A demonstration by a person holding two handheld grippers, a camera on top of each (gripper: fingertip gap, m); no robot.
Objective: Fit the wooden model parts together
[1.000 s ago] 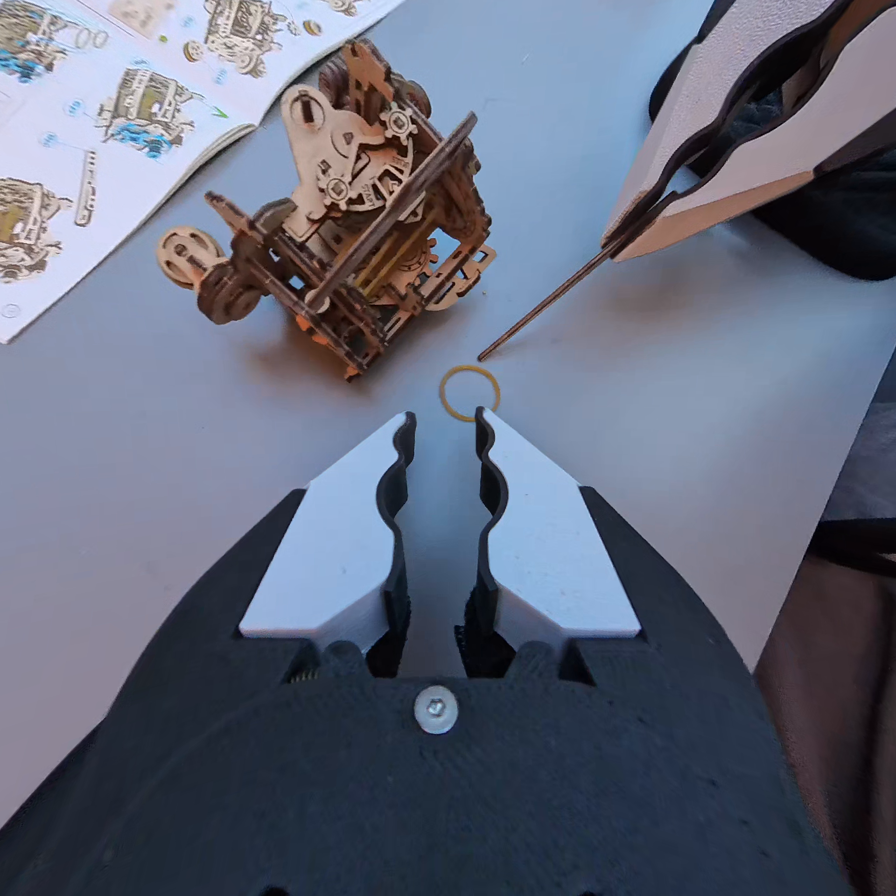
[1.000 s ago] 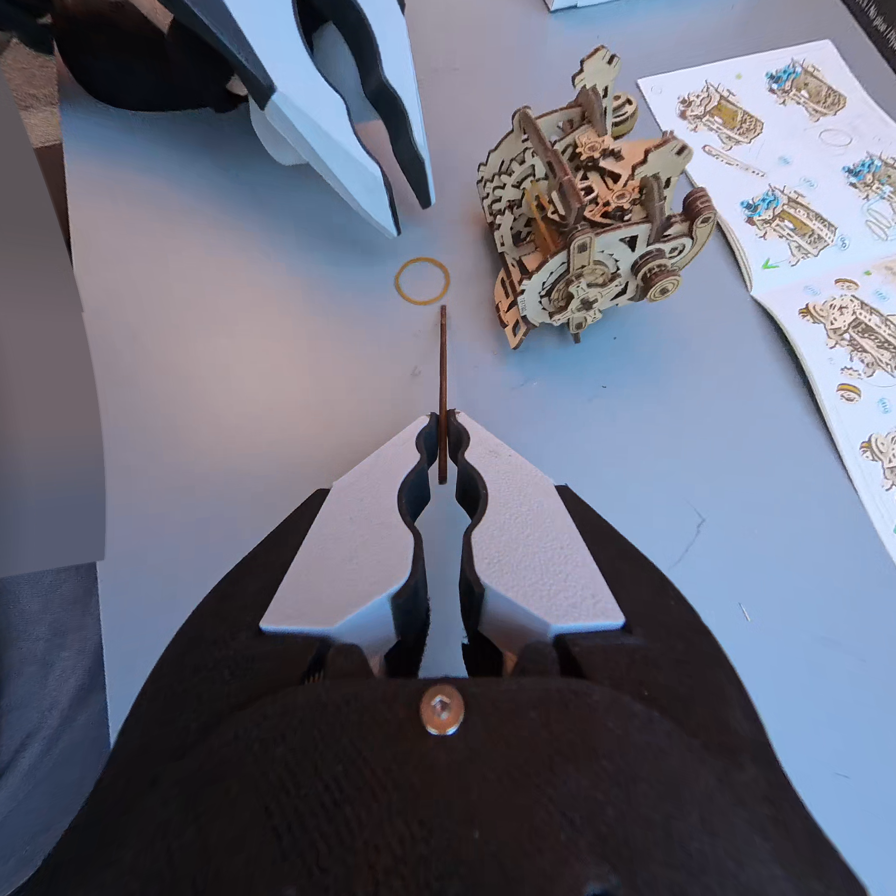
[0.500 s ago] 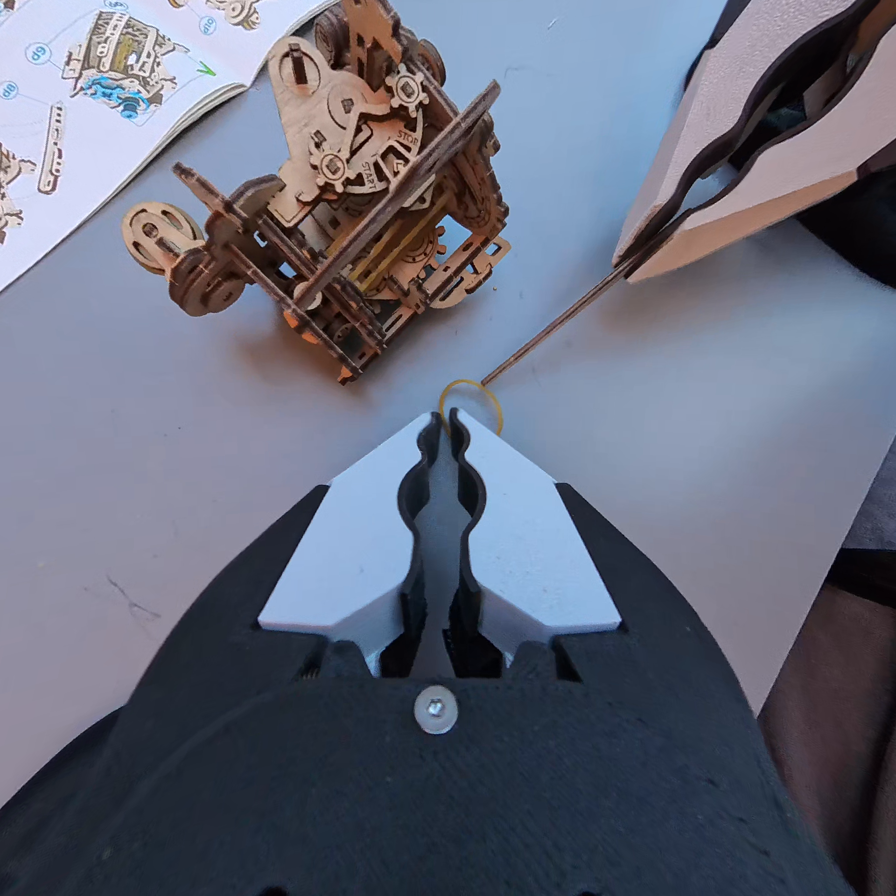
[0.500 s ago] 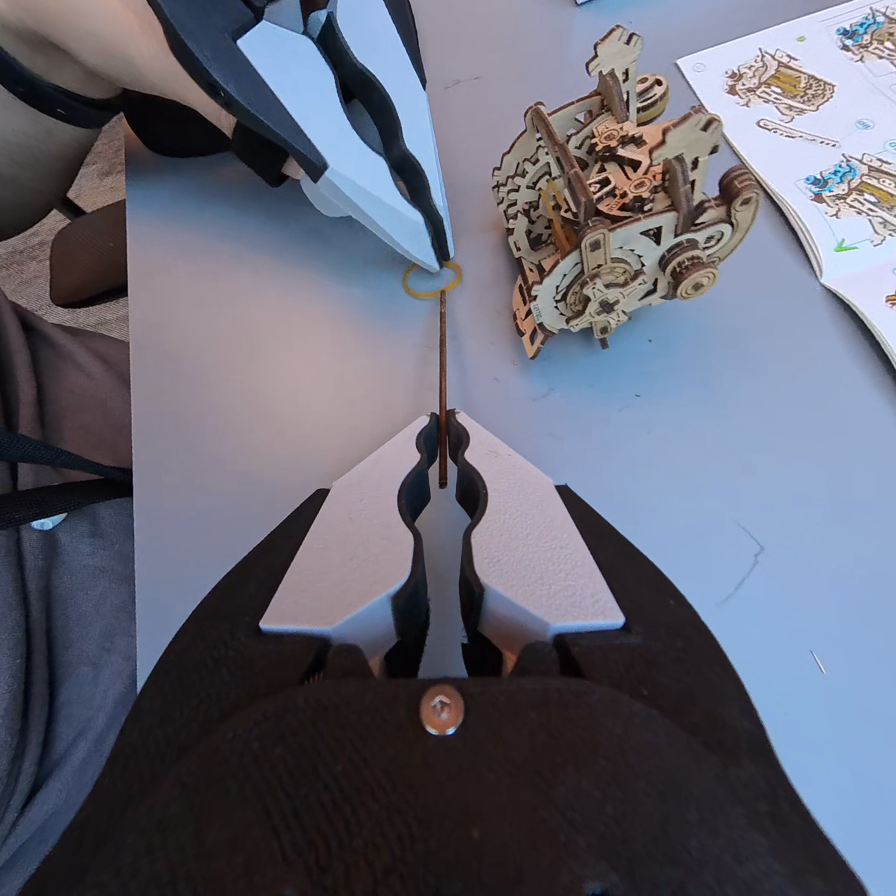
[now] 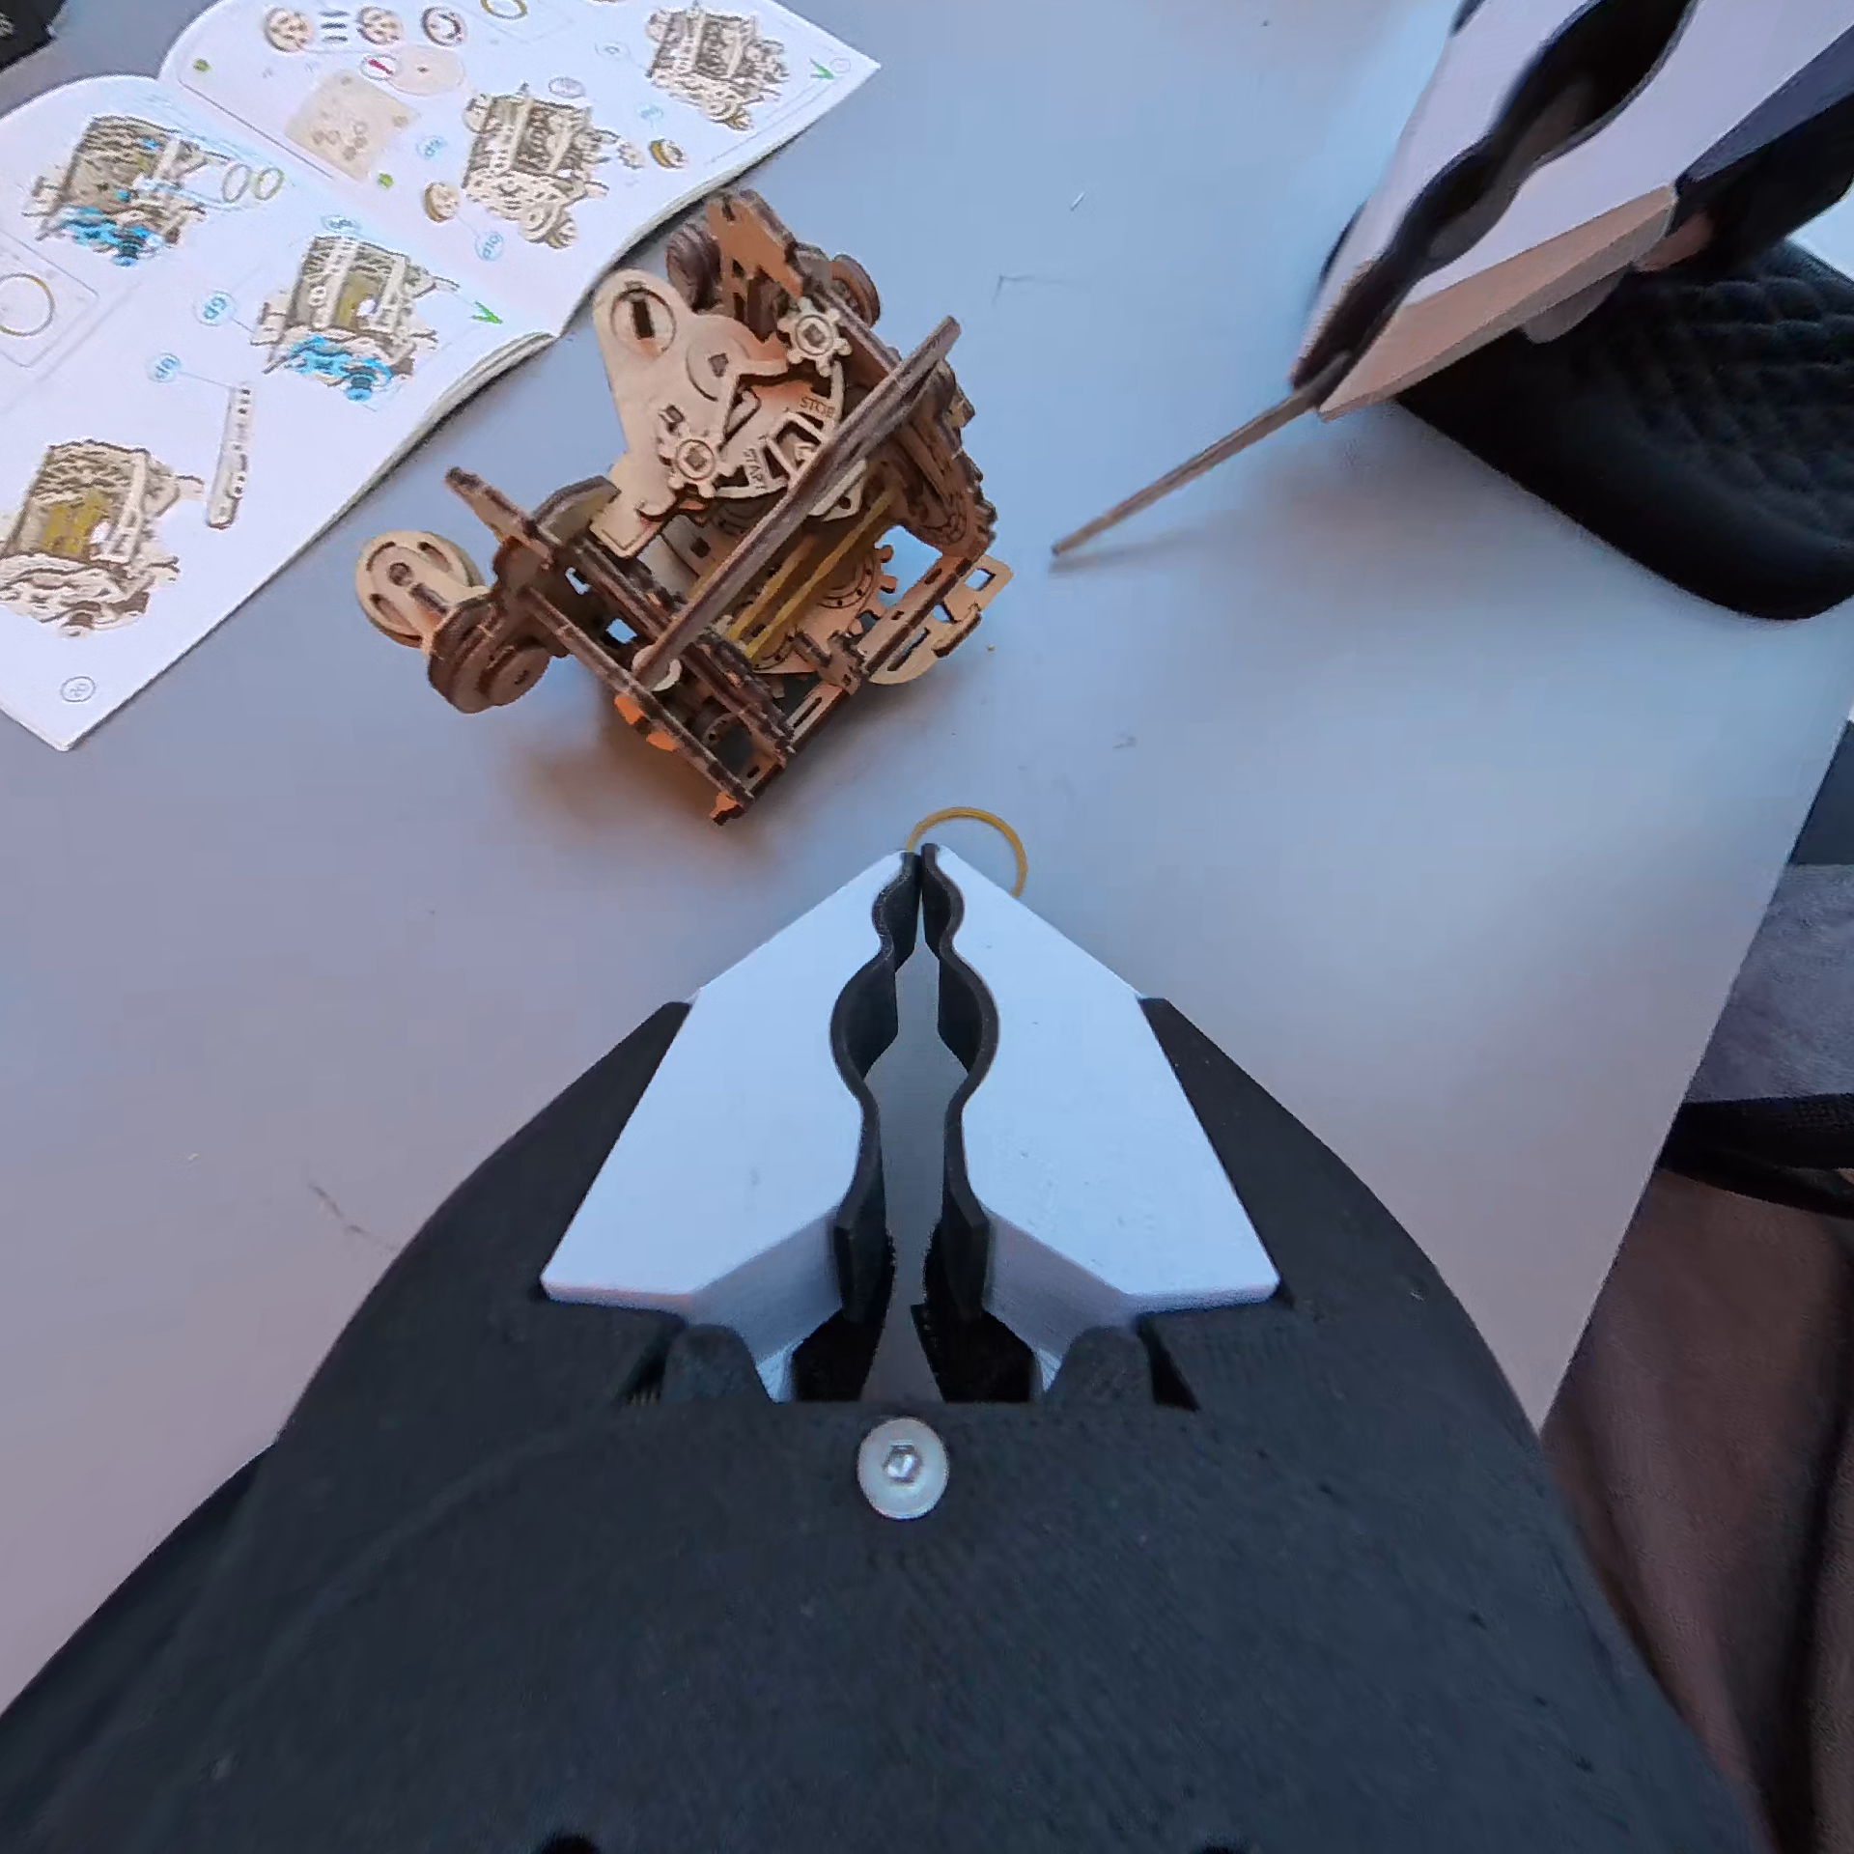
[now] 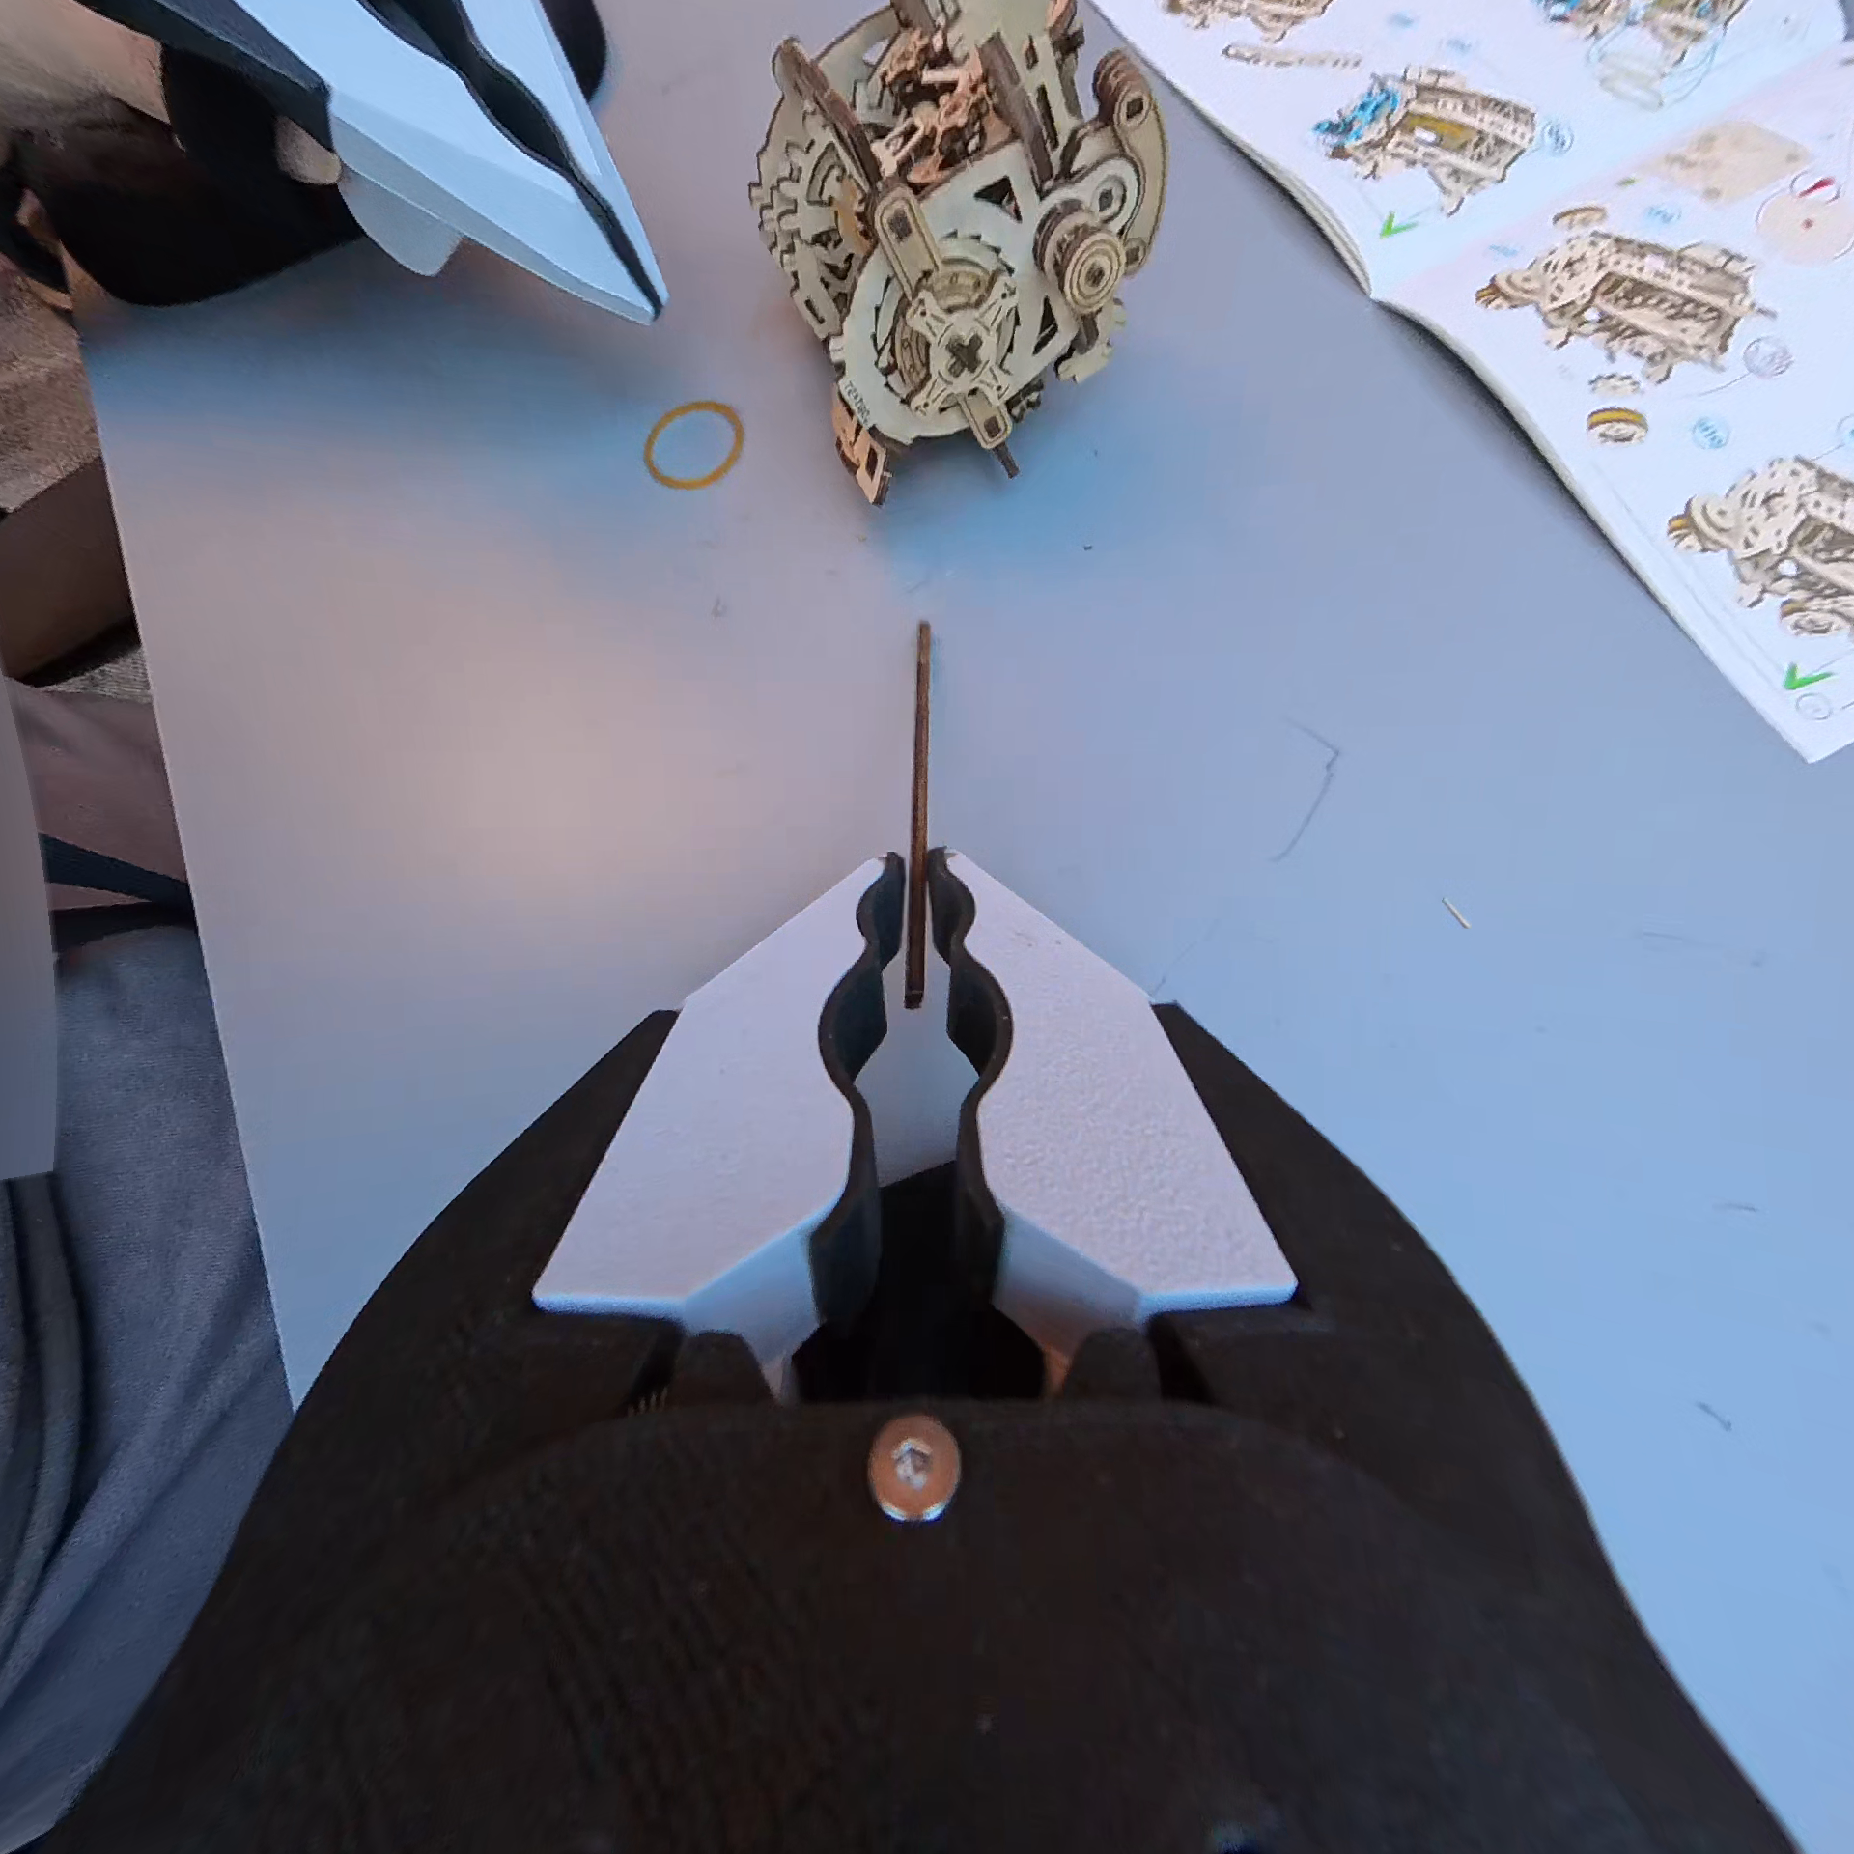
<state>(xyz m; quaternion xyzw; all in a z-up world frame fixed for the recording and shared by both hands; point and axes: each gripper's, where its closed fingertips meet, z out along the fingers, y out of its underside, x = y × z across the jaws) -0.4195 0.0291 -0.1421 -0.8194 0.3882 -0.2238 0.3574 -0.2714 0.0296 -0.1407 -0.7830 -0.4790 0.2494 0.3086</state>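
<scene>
The wooden gear model [image 5: 722, 502] stands tilted on the grey table [image 5: 251, 953]; it also shows in the right wrist view [image 6: 953, 251]. A yellow rubber band [image 6: 694, 443] lies flat on the table beside it and peeks out just past my left gripper's tips in the left wrist view [image 5: 978, 833]. My left gripper [image 5: 921, 855] is shut and holds nothing; the right wrist view shows it [image 6: 647, 301] above and apart from the band. My right gripper [image 6: 915, 865] is shut on a thin wooden stick [image 6: 918, 762] that points forward; in the left wrist view this gripper [image 5: 1314, 386] and the stick [image 5: 1184, 472] are at the upper right.
An open instruction booklet [image 5: 251, 301] lies at the far left, shown at the right in the right wrist view [image 6: 1605, 301]. A black padded object [image 5: 1655, 472] sits at the table's right edge. The table edge [image 5: 1706, 953] runs close on the right.
My left gripper closed at the rubber band, then rose without it; the band stays on the table. My right gripper drew back with the stick, away from the band.
</scene>
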